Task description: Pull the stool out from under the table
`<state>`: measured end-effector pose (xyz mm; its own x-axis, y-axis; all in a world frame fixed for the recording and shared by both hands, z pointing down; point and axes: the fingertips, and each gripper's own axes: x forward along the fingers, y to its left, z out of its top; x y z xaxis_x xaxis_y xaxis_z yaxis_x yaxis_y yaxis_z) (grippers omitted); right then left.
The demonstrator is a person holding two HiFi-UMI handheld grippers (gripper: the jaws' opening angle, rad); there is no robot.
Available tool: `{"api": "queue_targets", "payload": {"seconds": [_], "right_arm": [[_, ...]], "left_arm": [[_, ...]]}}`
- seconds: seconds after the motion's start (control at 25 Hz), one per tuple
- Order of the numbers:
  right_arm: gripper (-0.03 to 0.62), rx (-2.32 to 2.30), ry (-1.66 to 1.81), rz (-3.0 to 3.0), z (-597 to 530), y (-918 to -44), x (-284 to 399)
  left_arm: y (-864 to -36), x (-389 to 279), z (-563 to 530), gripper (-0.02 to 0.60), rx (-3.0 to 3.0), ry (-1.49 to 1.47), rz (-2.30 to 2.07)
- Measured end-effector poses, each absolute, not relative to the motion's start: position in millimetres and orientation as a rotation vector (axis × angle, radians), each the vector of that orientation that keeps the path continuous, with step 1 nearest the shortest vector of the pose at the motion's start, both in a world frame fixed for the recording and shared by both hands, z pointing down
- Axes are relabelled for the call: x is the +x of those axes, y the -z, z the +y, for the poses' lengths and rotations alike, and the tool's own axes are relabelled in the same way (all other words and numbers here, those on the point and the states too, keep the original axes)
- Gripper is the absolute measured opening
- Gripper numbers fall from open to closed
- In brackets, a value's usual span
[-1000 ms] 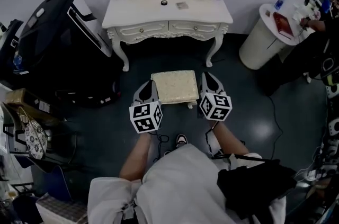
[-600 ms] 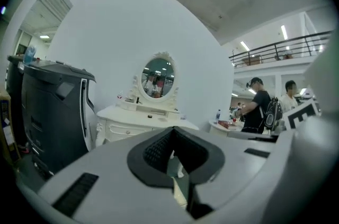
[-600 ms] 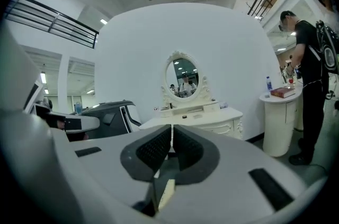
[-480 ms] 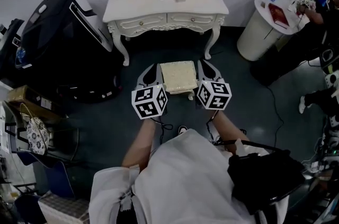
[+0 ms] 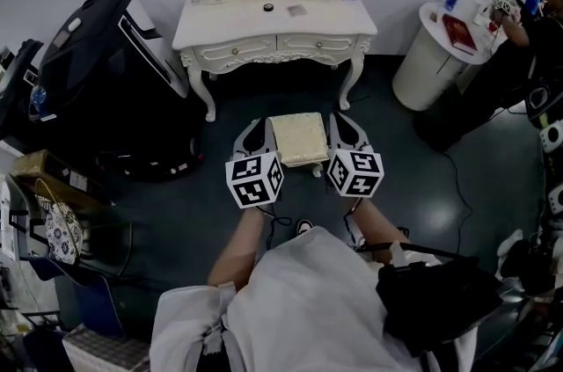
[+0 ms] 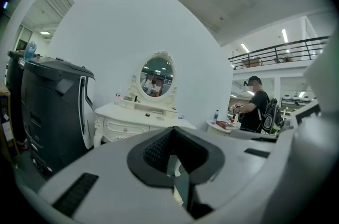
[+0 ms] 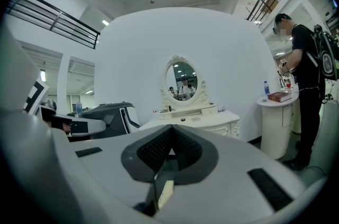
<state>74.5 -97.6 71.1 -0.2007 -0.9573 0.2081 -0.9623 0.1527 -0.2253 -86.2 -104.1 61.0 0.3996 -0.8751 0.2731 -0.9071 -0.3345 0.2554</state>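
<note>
The small cream cushioned stool (image 5: 299, 140) stands on the dark floor in front of the white dressing table (image 5: 273, 32), outside its legs. My left gripper (image 5: 253, 129) lies along the stool's left side and my right gripper (image 5: 342, 124) along its right side, so the stool sits between them. Both point toward the table. In the left gripper view the left gripper (image 6: 172, 133) has its jaws together with nothing between them. In the right gripper view the right gripper (image 7: 170, 139) closes its last bit, also empty, and a cream sliver of the stool (image 7: 165, 194) shows below the pads.
A large black machine (image 5: 106, 71) stands left of the table. A round white side table (image 5: 435, 54) with a book and a bottle is at the right, with a person (image 5: 537, 36) beside it. A cable (image 5: 457, 186) runs over the floor on the right.
The head view has risen and drawn back, so the stool looks smaller. Both grippers have stayed at the stool's two sides and now stand a little closer together.
</note>
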Motion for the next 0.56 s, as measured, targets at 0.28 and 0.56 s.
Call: {"api": "queue_targets", "payload": {"seconds": [0.28, 0.56], "right_arm": [[0.0, 1.955, -0.471, -2.372, -97.4, -72.6, 75.4], [0.0, 1.944, -0.47, -2.373, -109.4, -71.4, 80.1]], "left_arm": [[-66.5, -84.4, -105.3, 0.009, 2.278, -0.122, -1.547], [-67.1, -80.4, -116.4, 0.008, 2.278, -0.13, -1.559]]}}
